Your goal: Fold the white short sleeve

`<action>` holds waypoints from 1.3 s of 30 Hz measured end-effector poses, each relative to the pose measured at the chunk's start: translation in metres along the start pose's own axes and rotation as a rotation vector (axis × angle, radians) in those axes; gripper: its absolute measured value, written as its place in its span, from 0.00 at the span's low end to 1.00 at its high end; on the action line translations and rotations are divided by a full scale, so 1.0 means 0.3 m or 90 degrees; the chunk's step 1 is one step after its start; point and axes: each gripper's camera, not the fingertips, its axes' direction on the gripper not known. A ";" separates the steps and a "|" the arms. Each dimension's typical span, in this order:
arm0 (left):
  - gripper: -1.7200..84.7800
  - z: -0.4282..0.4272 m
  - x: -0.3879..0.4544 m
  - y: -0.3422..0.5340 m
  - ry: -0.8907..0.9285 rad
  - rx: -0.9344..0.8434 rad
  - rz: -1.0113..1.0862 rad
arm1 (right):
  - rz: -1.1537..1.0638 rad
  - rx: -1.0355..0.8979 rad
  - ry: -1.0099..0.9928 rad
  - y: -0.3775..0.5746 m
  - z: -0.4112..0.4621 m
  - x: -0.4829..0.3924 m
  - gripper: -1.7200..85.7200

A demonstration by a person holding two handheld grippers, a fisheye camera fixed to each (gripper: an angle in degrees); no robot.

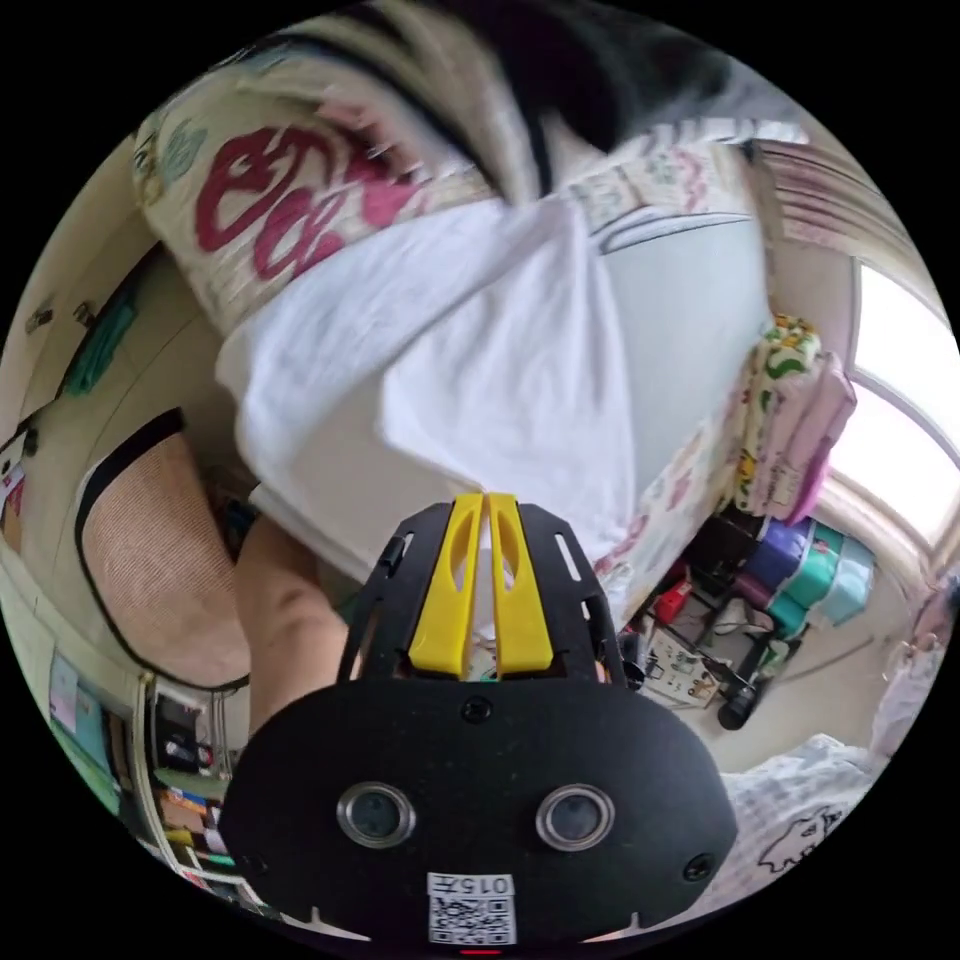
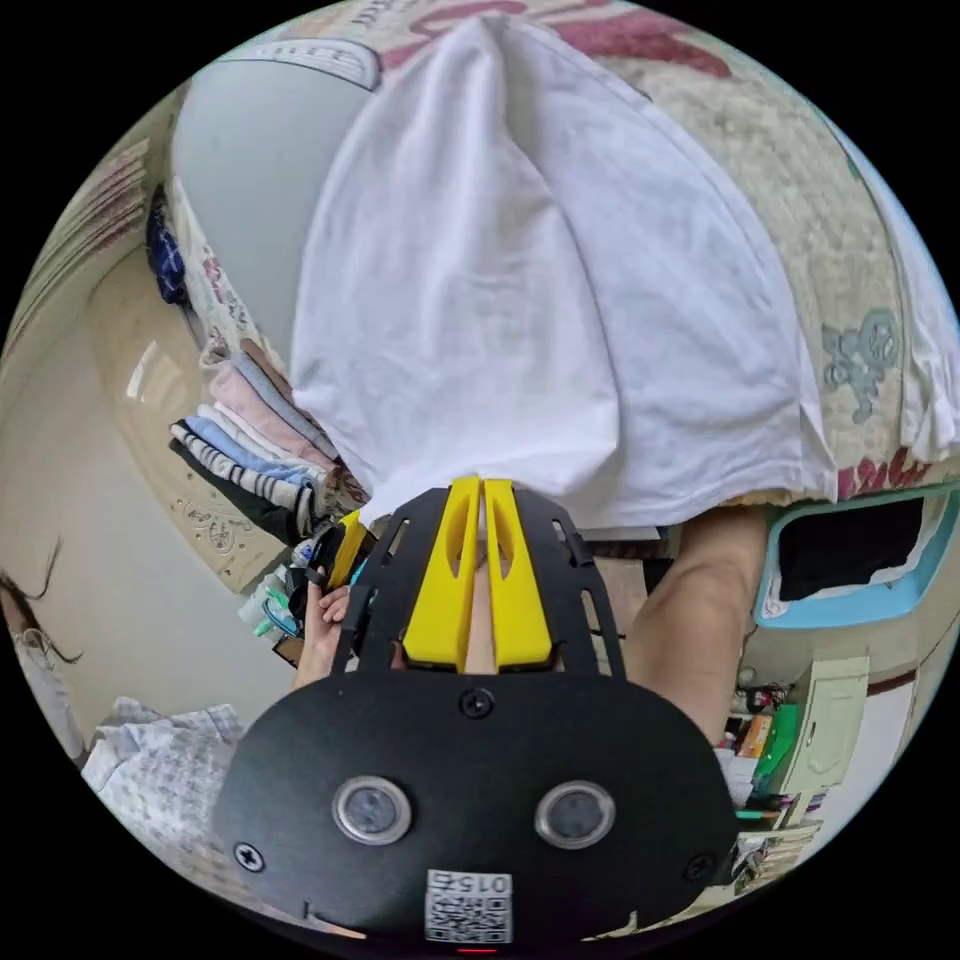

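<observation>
Gripping the white cotton short-sleeved shirt (image 1: 480, 370) by its near edge, the left gripper (image 1: 485, 505) is showing its two yellow jaws pressed almost together, with a thin strip of white cloth between them at the centre of the left gripper view. The right gripper (image 2: 480, 490) is doing the same in its own view: its yellow jaws are nearly closed, and the shirt's (image 2: 540, 300) hem is running down into the narrow gap between them. Judging from this, the person is holding the garment at two points along one edge so that the cloth is spreading out, fanning from the jaws up towards the upper part of each frame, ready for a fold.

Most of the shirt is lying over a cream quilted bedcover with red lettering (image 1: 290, 200), which is filling the upper left of the left gripper view and the upper right (image 2: 800, 200) of the right gripper view. The shirt is draping off its edge towards the grippers.

Only the right gripper view is showing a stack of folded pink, blue and striped clothes (image 2: 260, 440) at centre left, and a light blue tray with a dark inside (image 2: 850, 560) at right. The left gripper view is instead offering a bright window (image 1: 900, 400) at right and a brown woven chair back (image 1: 160, 560) at left.
</observation>
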 end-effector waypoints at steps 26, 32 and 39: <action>0.11 0.718 1.435 -0.521 -0.223 -0.074 0.740 | -0.675 0.098 0.411 -0.443 0.885 0.313 0.12; 0.13 0.873 1.569 -0.533 -0.311 -0.175 0.826 | -0.666 0.072 0.462 -0.633 1.128 0.560 0.12; 0.07 0.908 1.639 -0.509 -0.408 -0.137 0.865 | -0.735 0.096 0.564 -0.779 1.299 0.777 0.07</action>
